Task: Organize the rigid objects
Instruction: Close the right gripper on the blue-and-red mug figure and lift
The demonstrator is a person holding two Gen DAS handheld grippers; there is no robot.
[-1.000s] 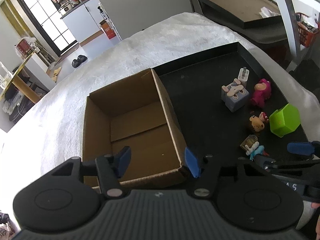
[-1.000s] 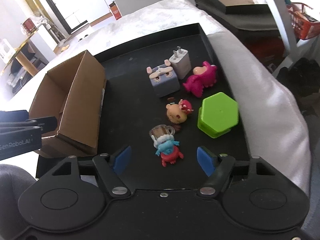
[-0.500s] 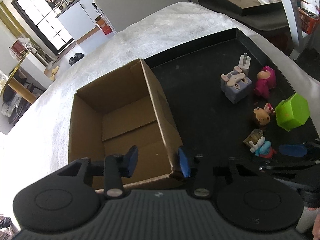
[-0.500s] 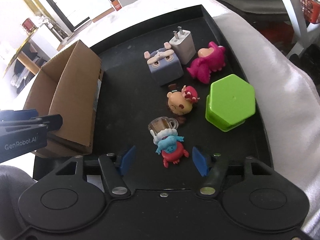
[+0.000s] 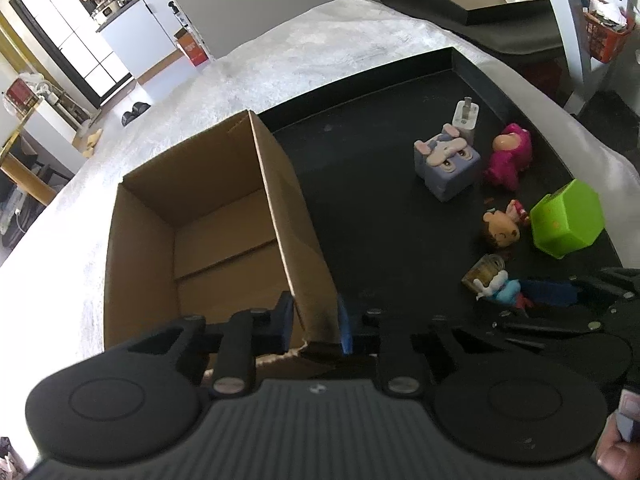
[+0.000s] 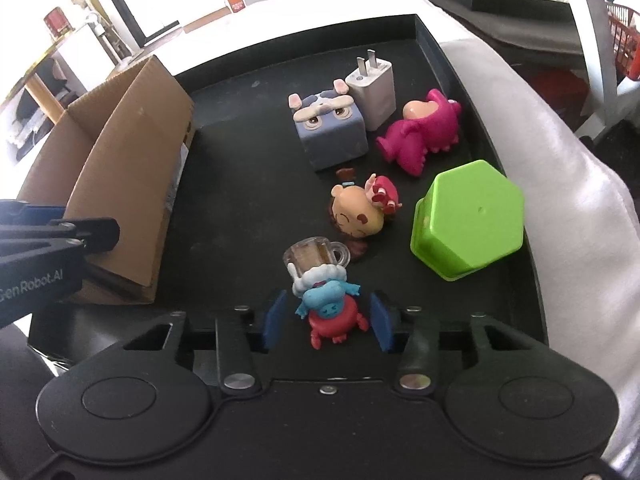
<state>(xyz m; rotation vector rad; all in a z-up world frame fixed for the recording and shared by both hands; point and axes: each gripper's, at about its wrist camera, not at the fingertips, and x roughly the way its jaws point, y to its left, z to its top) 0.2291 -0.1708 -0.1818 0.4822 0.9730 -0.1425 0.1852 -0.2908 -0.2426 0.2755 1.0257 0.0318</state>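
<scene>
An open cardboard box (image 5: 208,220) stands at the left end of a black tray (image 5: 380,184). My left gripper (image 5: 314,322) straddles the box's right wall at its near corner. Its jaws are closing, with the pads close on either side of the cardboard. My right gripper (image 6: 328,322) is down on the tray around a small blue and red figure (image 6: 326,308). Those jaws are also closing, and a narrow gap shows on each side of the figure. A tiny beer mug (image 6: 316,254) lies just beyond the figure.
Farther along the tray (image 6: 240,160) lie a round-headed doll (image 6: 360,212), a green hexagonal box (image 6: 468,220), a grey-blue cube animal (image 6: 330,132), a white charger plug (image 6: 374,84) and a pink figure (image 6: 424,136). White cloth surrounds the tray. The cardboard box is empty inside.
Both grippers have sunk a little and their jaws have narrowed. The left pair has closed in around the box wall, the right pair around the blue and red figure.
</scene>
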